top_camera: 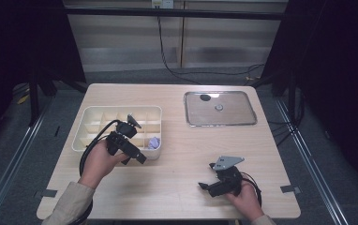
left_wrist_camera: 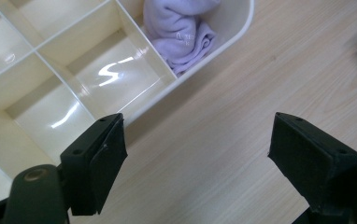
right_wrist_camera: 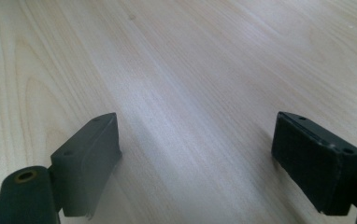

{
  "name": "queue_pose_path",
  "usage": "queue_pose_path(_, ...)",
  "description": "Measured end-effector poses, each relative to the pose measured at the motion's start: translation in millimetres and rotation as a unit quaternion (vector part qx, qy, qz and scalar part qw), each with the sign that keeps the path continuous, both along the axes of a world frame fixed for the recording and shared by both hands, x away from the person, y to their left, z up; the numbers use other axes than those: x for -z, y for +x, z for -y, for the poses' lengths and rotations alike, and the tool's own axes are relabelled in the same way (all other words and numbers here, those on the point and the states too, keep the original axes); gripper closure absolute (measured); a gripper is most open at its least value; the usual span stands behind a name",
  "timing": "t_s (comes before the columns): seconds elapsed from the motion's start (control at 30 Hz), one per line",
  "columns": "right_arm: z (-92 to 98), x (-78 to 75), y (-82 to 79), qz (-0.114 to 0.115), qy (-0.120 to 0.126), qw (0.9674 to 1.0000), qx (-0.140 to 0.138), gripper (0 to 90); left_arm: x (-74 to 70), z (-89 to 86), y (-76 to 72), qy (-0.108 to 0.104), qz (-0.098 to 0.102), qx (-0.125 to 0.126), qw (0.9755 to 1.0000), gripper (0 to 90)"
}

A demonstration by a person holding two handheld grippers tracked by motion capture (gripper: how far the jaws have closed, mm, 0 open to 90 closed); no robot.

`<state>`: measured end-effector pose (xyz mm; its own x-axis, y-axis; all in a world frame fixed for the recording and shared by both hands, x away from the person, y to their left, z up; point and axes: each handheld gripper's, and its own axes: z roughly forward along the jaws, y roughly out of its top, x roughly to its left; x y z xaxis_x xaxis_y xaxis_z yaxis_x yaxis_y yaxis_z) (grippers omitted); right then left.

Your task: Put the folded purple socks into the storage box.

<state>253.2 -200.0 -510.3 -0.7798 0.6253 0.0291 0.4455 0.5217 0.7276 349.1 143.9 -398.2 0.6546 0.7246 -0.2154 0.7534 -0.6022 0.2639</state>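
Item: lilac cloth (left_wrist_camera: pixel 179 30), one piece, rolled or bunched; a small woven mark shows on one fold

Location: corner compartment of the cream divided organiser (left_wrist_camera: pixel 74 70), at the end nearest your left gripper (top_camera: pixel 129 149). In the left gripper view it sits ahead of the jaws and closer to the left-hand one, past the tray wall, well clear of both pads

Left gripper: jaws wide apart, nothing between them but the tray rim and bare table (left_wrist_camera: pixel 242 116)

Right gripper (top_camera: pixel 210 186): jaws wide apart over bare wood, nothing between them, well apart from the cloth

Handling, as judged: light, soft, limp fleece; it will sag and may unroll when lifted. Not fragile, not slippery; the pads should bite well

Where to take hold: pinch the bunched upper hump across the roll, so you catch several layers. A single loose edge would likely trail and snag the divider

Caution: compartment walls stand close on both sides; bring your jaws down inside them, or one pad may land on the rim

Also present: metal tray (top_camera: pixel 220 108), far side of the table, holding two small things too small to tell
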Motion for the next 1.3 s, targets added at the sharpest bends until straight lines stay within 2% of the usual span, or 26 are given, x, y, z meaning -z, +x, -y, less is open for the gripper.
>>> queue_pose_path(0.3, 0.0, 0.0, 0.0, 0.000, 0.000, 1.0000, 0.000, 14.7, 1.7, -6.9, -11.2, -0.010, 0.005, 0.002, 0.9999, 18.3)
queue_pose_path(0.53, 0.0, 0.0, 0.0, 0.000, 0.000, 1.0000, 0.000, 14.6, 3.8, -9.0, -20.9, -0.017, 0.007, 0.014, 0.9997, 18.2)
queue_pose_path(0.6, 0.0, 0.0, 0.0, 0.000, 0.000, 1.0000, 0.000, 14.7, 7.4, -9.3, -23.7, -0.020, 0.010, 0.012, 0.9997, 18.1)
queue_pose_path(0.77, 0.0, 0.0, 0.0, 0.000, 0.000, 1.0000, 0.000, 14.7, 17.7, -10.2, -27.3, -0.023, 0.001, 0.013, 0.9997, 17.9)
queue_pose_path(0.9, 0.0, 0.0, 0.0, 0.000, 0.000, 1.0000, 0.000, 14.7, 26.6, -12.6, -28.7, -0.020, 0.003, 0.017, 0.9997, 18.0)
queue_pose_path(0.97, 0.0, 0.0, -0.1, 0.000, 0.000, 1.0000, 0.000, 14.7, 31.4, -13.3, -29.7, -0.022, 0.002, 0.010, 0.9997, 18.0)
queue_pose_path(1.0, 0.0, 0.0, -0.1, 0.000, 0.000, 1.0000, 0.000, 14.7, 33.7, -14.7, -30.0, -0.020, 0.000, 0.015, 0.9997, 17.8)
queue_pose_path(1.2, 0.0, 0.0, -0.1, 0.000, 0.000, 1.0000, 0.000, 14.7, 42.2, -18.6, -34.1, -0.028, 0.004, 0.013, 0.9995, 17.5)
queue_pose_path(1.3, 0.0, 0.0, 0.0, 0.000, 0.000, 1.0000, 0.000, 14.7, 46.6, -20.5, -35.4, -0.027, 0.000, 0.016, 0.9995, 17.2)
